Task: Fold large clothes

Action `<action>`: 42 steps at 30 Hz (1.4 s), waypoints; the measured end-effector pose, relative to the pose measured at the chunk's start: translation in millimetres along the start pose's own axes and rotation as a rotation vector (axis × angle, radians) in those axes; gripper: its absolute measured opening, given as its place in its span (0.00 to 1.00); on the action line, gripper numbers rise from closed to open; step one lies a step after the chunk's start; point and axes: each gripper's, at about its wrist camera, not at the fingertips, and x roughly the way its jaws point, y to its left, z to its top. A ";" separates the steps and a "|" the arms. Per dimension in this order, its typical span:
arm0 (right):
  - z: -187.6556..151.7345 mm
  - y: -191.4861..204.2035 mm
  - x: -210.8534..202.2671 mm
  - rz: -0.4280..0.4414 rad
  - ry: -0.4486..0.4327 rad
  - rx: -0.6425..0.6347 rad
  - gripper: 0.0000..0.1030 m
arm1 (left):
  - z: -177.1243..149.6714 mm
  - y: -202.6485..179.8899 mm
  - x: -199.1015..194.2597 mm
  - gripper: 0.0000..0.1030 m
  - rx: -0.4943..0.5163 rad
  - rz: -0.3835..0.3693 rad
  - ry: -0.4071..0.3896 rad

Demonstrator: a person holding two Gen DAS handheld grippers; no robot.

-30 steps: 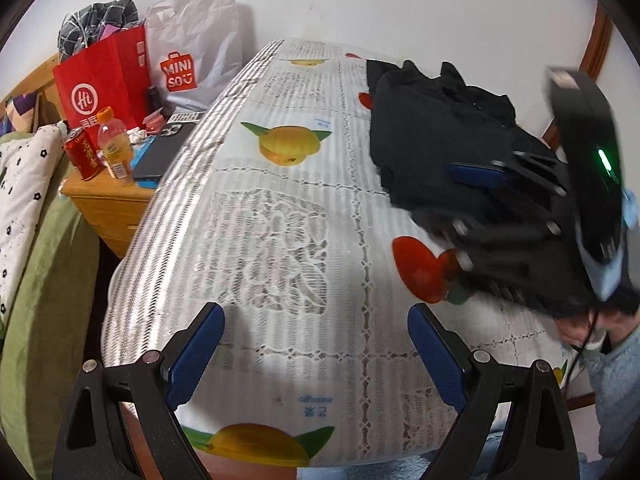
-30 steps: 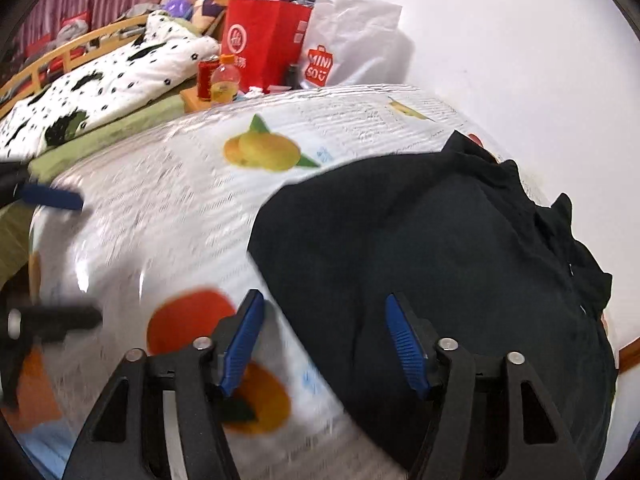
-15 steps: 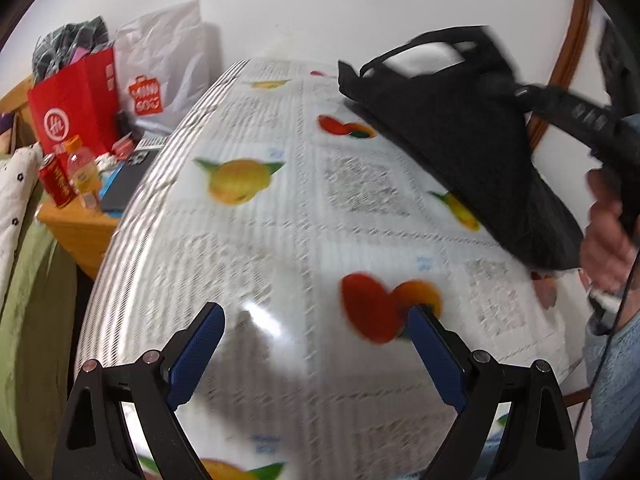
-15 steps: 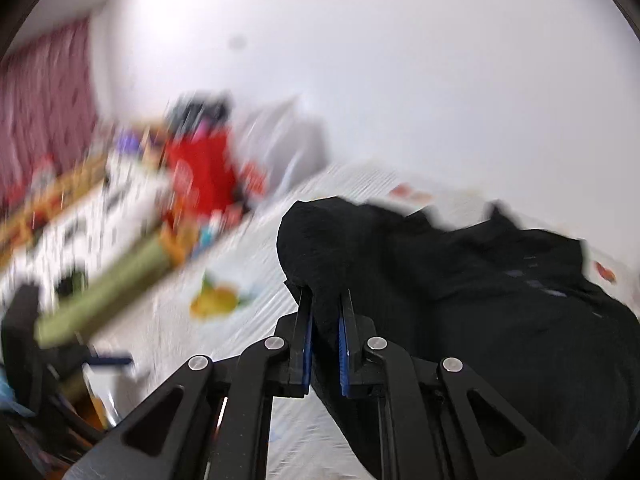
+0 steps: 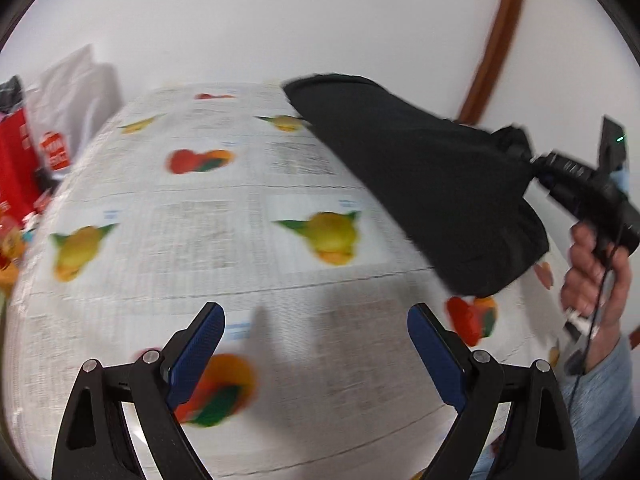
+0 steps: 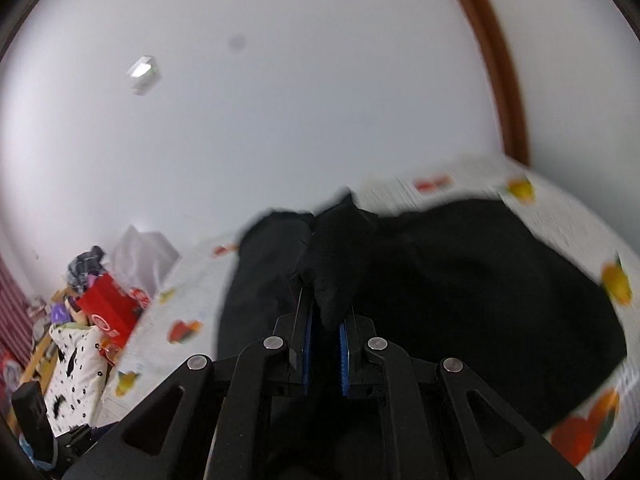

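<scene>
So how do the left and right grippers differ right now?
The left gripper is open with nothing between its fingers; the right gripper is shut on the black garment. The left hovers over the bare fruit-print cloth; the right holds fabric lifted off it. Both have blue pads.

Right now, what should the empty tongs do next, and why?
Probably reach the open left tongs right toward the black garment's hanging lower edge. The right tongs pinch one bunched part and hold it above the fruit-print tablecloth, so a second grip could help spread it flat.
</scene>
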 end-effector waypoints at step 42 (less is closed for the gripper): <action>-60.8 -2.1 60.5 -0.178 0.284 -0.315 0.14 | 7.6 2.4 36.1 0.12 -0.167 -0.004 -0.021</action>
